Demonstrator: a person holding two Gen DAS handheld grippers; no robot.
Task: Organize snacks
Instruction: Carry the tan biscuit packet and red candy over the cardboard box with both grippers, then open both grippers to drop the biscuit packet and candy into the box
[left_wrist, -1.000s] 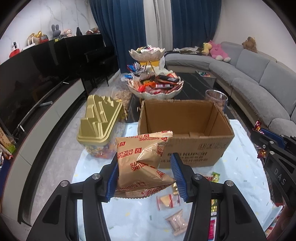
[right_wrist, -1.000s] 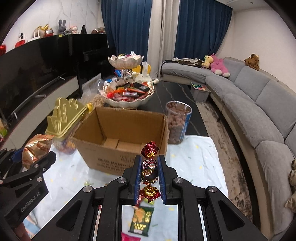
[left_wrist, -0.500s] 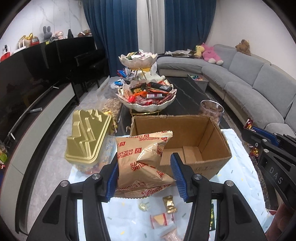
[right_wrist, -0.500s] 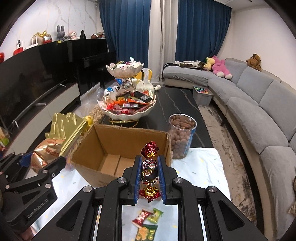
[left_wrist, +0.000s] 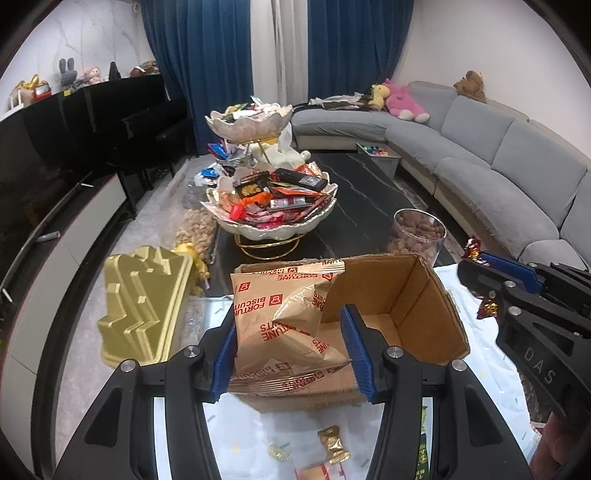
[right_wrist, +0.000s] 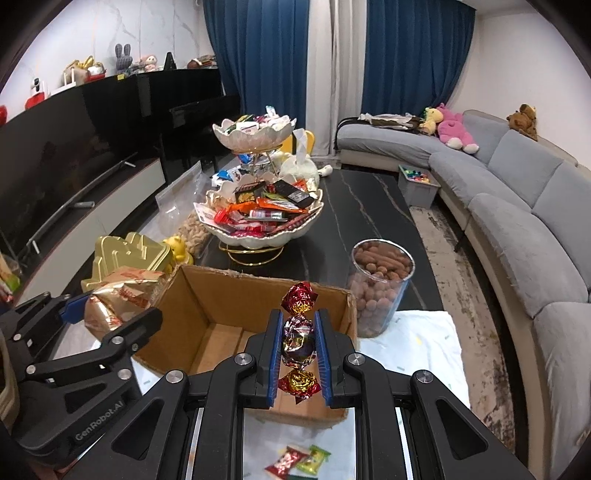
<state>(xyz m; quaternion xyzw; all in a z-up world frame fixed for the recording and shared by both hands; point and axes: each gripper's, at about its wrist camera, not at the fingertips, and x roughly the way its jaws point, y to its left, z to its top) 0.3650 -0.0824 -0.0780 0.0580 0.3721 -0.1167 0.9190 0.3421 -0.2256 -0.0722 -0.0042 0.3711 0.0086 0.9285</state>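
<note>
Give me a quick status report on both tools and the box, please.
Left tool shut on biscuit packet. Right tool shut on foil candy. Both above open cardboard box, interior empty, nothing blocking.

A home living room is shown, pretty clearly: a grey sectional sofa (right_wrist: 517, 206) with plush toys (right_wrist: 452, 127), blue curtains (right_wrist: 255, 51), a big TV (right_wrist: 66, 147) and a dark tabletop (right_wrist: 365, 221) loaded with a tiered snack bowl (right_wrist: 258, 214).
</note>
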